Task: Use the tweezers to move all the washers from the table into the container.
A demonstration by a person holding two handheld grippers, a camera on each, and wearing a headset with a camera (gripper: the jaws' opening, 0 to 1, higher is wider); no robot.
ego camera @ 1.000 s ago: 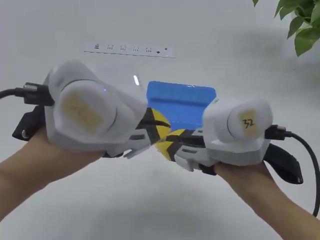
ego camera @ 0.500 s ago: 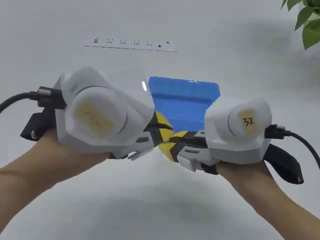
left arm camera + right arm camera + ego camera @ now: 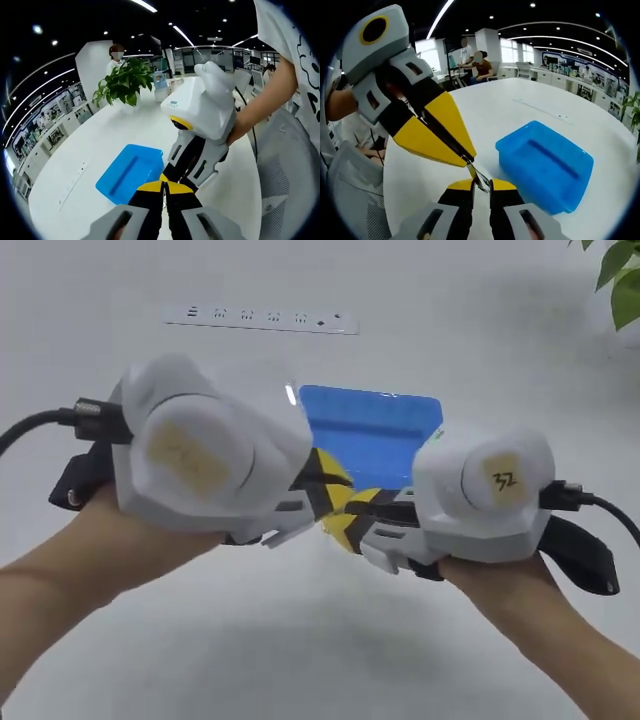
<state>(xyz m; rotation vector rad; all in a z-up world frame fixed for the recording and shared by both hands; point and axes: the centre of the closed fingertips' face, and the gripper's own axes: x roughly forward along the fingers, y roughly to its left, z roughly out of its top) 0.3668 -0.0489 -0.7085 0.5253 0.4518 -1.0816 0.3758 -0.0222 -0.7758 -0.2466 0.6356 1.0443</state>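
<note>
Step in hand, by my read: sorting out the hold on the tweezers (image 3: 478,176), none of the washers picked yet. The left gripper (image 3: 466,156) comes in from the left of the right gripper view, its yellow jaws pressed together on the tweezers, with the thin metal tip poking out past them. That tip sits in the slim gap between the jaws of the right gripper (image 3: 482,187). Those jaws are nearly together, but I can't tell if they bite the metal or just bracket it. Both grippers are held up off the table (image 3: 520,107), tips meeting near the blue container (image 3: 535,177), which is open, with nothing I can make out inside. I can't place the washers, since the grippers hide the near table in the head view. Next, I reckon: settle which gripper keeps the tweezers, back the other off, then lower the tip to the table. That calls for a steady squeeze, as the thin tip could twist.
</note>
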